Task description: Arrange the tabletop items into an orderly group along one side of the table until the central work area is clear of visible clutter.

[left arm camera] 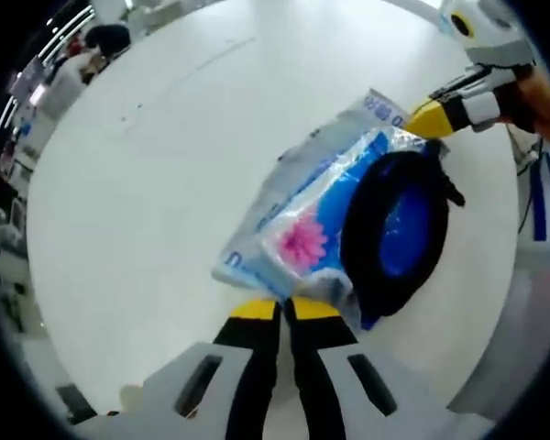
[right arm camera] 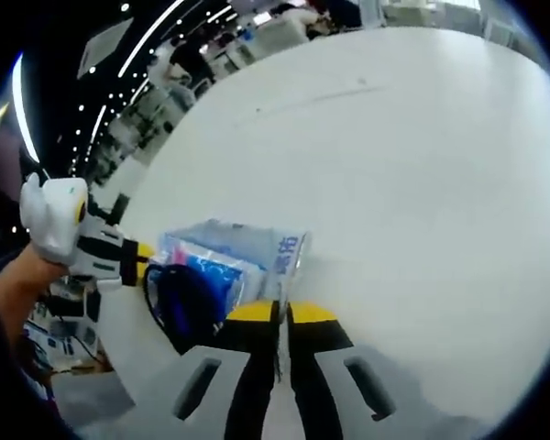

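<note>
Left gripper (left arm camera: pixel 282 307): clenched on the near edge of the tissue pack (left arm camera: pixel 312 229), centre frame. Right gripper (right arm camera: pixel 278 314): clenched on its opposite edge. Black-rimmed blue item (left arm camera: pixel 399 229): lies on the pack. White surface (left arm camera: pixel 165 183): otherwise bare; judged nearly finished, placement at the side outstanding.

Left tool (left arm camera: pixel 284 310) and right tool (right arm camera: pixel 280 314) both have jaws pressed together, facing each other.

White round table (left arm camera: pixel 165 174): a plastic-wrapped tissue pack (left arm camera: pixel 302 229) lies at 3 o'clock from centre, black-rimmed blue item (left arm camera: pixel 399 229) touching it.
</note>
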The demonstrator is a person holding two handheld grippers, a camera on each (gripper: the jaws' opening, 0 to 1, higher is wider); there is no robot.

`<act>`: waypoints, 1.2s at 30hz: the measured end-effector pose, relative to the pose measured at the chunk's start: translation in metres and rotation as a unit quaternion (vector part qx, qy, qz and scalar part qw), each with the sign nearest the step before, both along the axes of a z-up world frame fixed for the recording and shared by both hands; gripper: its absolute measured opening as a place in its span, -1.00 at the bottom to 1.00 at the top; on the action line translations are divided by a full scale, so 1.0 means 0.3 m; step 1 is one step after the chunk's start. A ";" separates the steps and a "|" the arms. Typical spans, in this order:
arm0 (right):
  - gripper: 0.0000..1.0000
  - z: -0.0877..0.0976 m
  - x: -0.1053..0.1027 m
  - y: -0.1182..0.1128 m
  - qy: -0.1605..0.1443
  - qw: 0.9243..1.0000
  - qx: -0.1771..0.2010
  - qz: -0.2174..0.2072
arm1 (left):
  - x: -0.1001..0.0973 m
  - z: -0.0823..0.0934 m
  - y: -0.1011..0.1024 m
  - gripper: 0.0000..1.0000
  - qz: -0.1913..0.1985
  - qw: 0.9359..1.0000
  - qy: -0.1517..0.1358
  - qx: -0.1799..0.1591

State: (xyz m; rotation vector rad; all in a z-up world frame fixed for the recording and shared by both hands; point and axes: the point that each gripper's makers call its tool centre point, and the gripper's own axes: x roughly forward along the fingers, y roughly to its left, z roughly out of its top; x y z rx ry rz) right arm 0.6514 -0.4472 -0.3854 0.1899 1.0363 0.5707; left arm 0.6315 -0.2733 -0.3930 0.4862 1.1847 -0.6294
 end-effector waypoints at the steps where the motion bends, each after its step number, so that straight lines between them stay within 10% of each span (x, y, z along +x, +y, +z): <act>1: -0.89 -0.004 0.001 -0.001 -0.002 1.000 -0.003 0.003 | 0.000 0.000 0.000 -0.96 0.000 1.000 -0.001 0.000; 21: -0.69 -0.053 0.007 -0.007 -0.053 0.991 -0.095 0.081 | 0.003 0.004 0.016 -0.78 0.014 1.000 -0.008 0.004; 36: -0.67 0.012 0.024 -0.004 -0.074 0.993 -0.064 0.063 | 0.001 0.062 0.023 -0.65 0.018 0.999 -0.033 -0.014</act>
